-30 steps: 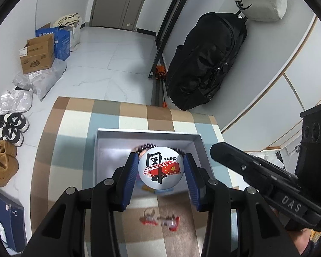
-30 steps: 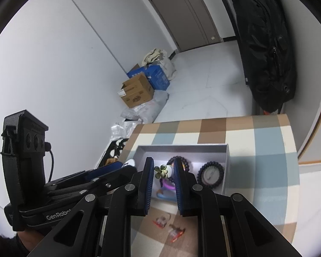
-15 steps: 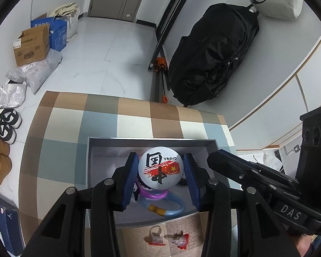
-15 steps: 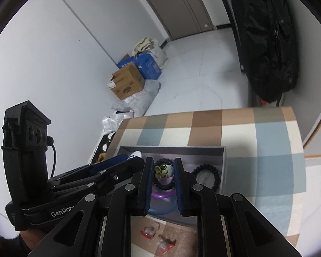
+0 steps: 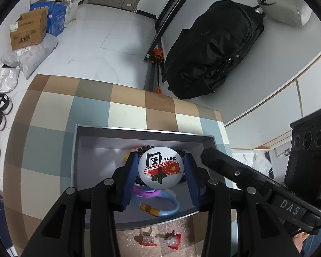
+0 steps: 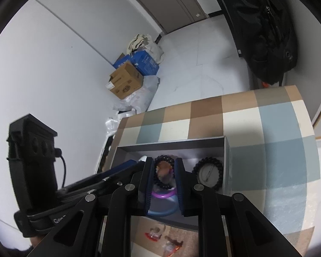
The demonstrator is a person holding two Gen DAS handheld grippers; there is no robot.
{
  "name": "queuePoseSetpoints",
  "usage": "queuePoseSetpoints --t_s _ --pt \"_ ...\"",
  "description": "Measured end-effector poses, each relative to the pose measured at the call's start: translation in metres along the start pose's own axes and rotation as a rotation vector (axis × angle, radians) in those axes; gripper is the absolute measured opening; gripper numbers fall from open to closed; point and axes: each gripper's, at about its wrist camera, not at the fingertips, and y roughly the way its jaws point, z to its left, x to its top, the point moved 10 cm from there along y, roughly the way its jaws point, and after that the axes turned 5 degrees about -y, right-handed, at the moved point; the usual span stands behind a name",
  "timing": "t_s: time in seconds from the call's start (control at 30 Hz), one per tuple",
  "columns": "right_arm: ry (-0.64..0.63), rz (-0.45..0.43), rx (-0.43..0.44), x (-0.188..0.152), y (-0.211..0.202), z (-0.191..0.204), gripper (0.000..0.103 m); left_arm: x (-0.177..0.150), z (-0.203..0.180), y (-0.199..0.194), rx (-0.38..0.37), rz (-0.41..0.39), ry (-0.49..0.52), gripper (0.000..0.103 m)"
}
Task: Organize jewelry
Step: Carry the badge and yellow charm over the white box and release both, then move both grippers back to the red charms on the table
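Left wrist view: left tongs (image 5: pixel 161 172) clamped on a round white badge (image 5: pixel 161 167) printed with a red flag and the word CHINA, face toward the camera, blue pads on its left and right edges. Held above the open grey box (image 5: pixel 143 129) on the checked counter (image 5: pixel 126 112), directly over a black beaded bracelet (image 5: pixel 143 149), with a purple ring (image 5: pixel 146 193) and a blue ring (image 5: pixel 171 203) nearer in the box. Pointing steeply down and forward, so the box floor lies straight below the badge. Right tongs' black arm (image 5: pixel 252 181) crossing in from the right, close beside. Two small red-and-clear clips (image 5: pixel 158 238) on the counter just near of the box wall, outside it.

Right wrist view: right tongs (image 6: pixel 164 176) nearly closed, pinching a small blurred orange-and-pale piece (image 6: pixel 163 171); kind unclear. Also aimed down into the box, over a black bead bracelet (image 6: pixel 164 160), with a second black bracelet (image 6: pixel 207 173) to the right around a pale disc. Left tongs' arm visible at the left, just beside.

Judged: both pieces poised for release into the box, neither hand clearly nearer; lowering straight down, then opening, likely enough. Risk of the two tongs bumping, being so close.
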Motion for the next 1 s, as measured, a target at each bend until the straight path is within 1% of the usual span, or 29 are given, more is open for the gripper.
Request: queuePoseSetpoints --t_s 0.03,0.07,0.1,0.13,0.2,0.27,0.3,0.33,0.37,0.4,0.43,0.47,0.5,0.53,0.63,0.8,0.83,0.93,1.0 --pt "0.002 -0.01 0.003 0.002 -0.002 0.001 0.02 0.0 0.002 0.001 0.001 0.007 -0.012 0.039" --pt "0.005 -0.021 0.008 0.003 -0.005 0.001 0.02 0.0 0.002 0.001 -0.005 0.017 -0.023 0.045" --pt "0.011 -0.038 0.013 0.006 -0.008 0.001 0.02 0.0 0.003 0.001 -0.017 0.022 -0.031 0.053" --pt "0.013 -0.046 0.012 0.007 -0.011 0.001 0.021 0.001 0.003 -0.001 -0.028 0.012 -0.04 0.056" --pt "0.024 -0.073 0.004 0.011 -0.018 -0.002 0.028 0.003 0.0 -0.007 -0.042 -0.013 -0.036 0.064" --pt "0.038 -0.093 0.002 0.013 -0.023 -0.005 0.041 0.002 -0.003 -0.009 -0.032 -0.022 -0.015 0.064" --pt "0.047 -0.103 0.0 0.014 -0.026 -0.007 0.045 0.001 -0.004 -0.01 -0.019 -0.027 -0.003 0.064" --pt "0.051 -0.107 0.0 0.014 -0.027 -0.008 0.056 0.0 -0.005 -0.011 -0.012 -0.033 0.007 0.064" --pt "0.057 -0.11 -0.001 0.014 -0.029 -0.009 0.07 0.0 -0.005 -0.012 -0.006 -0.038 0.014 0.064" --pt "0.068 -0.113 0.006 0.014 -0.029 -0.009 0.076 -0.001 -0.005 -0.012 0.01 -0.044 0.022 0.064" --pt "0.08 -0.117 0.015 0.013 -0.03 -0.01 0.086 -0.002 -0.005 -0.012 0.026 -0.046 0.03 0.064" --pt "0.099 -0.12 0.025 0.012 -0.031 -0.012 0.088 -0.003 -0.004 -0.014 0.034 -0.046 0.035 0.064" --pt "0.11 -0.122 0.029 0.011 -0.032 -0.014 0.088 -0.005 -0.004 -0.015 0.04 -0.046 0.038 0.064" --pt "0.117 -0.122 0.029 0.01 -0.032 -0.015 0.09 -0.006 -0.004 -0.016 0.032 -0.047 0.035 0.064" --pt "0.14 -0.119 0.012 0.006 -0.034 -0.021 0.1 -0.01 -0.005 -0.02 0.028 -0.05 0.028 0.064" --pt "0.123 -0.126 -0.008 0.002 -0.042 -0.022 0.101 -0.013 -0.008 -0.03 0.058 -0.086 0.065 0.064" --pt "0.114 -0.134 -0.013 0.001 -0.044 -0.021 0.103 -0.014 -0.008 -0.03 0.069 -0.09 0.072 0.064" --pt "0.082 -0.148 -0.033 0.0 -0.05 -0.017 0.103 -0.019 -0.007 -0.034 0.101 -0.107 0.094 0.065" --pt "0.039 -0.152 -0.062 -0.003 -0.053 -0.012 0.103 -0.024 -0.006 -0.039 0.134 -0.132 0.121 0.065"
